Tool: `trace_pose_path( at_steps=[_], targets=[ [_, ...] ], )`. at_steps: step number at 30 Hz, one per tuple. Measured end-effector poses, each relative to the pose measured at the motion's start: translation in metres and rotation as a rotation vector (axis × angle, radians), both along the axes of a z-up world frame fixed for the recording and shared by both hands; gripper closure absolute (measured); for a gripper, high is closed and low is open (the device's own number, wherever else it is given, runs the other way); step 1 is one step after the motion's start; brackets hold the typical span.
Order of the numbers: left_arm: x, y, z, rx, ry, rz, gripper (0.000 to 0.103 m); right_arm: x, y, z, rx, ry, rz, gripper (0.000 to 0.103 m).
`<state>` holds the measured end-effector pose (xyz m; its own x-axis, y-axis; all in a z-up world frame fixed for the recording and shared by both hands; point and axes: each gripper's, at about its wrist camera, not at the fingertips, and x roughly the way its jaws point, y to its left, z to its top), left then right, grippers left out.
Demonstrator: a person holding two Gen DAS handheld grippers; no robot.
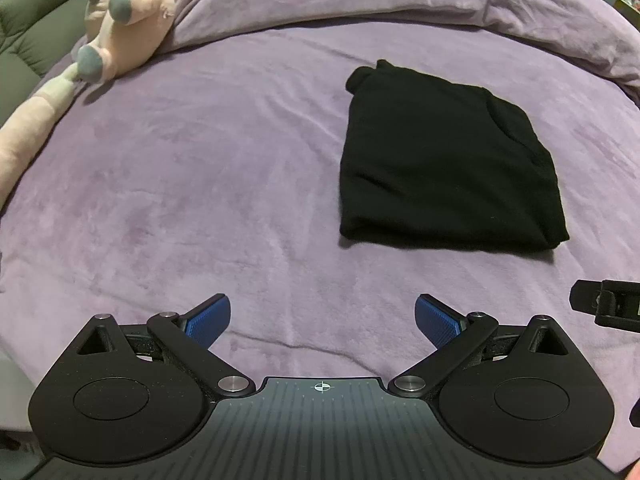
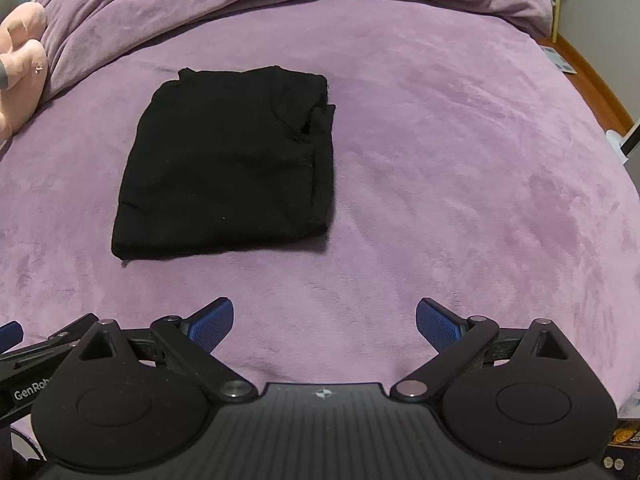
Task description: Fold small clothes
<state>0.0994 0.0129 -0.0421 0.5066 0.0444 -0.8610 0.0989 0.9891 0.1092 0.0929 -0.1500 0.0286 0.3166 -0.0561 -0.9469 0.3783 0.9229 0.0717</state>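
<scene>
Nearest, the left hand-held gripper (image 1: 322, 322) and right hand-held gripper (image 2: 325, 323) were held wide open, nothing gripped; beyond, the black garment (image 2: 228, 164) lay folded on the purple bed (image 2: 460, 160), so folding was judged finished, with only withdrawal needed; its underlayers were hidden

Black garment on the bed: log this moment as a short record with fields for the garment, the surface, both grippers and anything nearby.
garment: black garment, folded into a compact rectangle, lying flat
surface: purple blanket, bunched into a ridge at the far side
left gripper: left gripper, open, nothing between its pads, short of the garment's near edge
right gripper: right gripper, open, nothing between its pads, over bare blanket, near side of the garment
contact: neither gripper touches the garment
nearby: pink plush toy at the far left, apart from the garment
</scene>
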Motion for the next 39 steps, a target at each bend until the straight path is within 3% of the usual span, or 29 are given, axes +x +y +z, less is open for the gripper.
trace_pose_path(
  at_steps=[39],
  targets=[
    [-0.0038,-0.0062,-0.0003,-0.008,0.013,-0.016,0.001,-0.0062,0.0004,-0.0022,0.013,-0.001,-0.019,0.005]
  ],
)
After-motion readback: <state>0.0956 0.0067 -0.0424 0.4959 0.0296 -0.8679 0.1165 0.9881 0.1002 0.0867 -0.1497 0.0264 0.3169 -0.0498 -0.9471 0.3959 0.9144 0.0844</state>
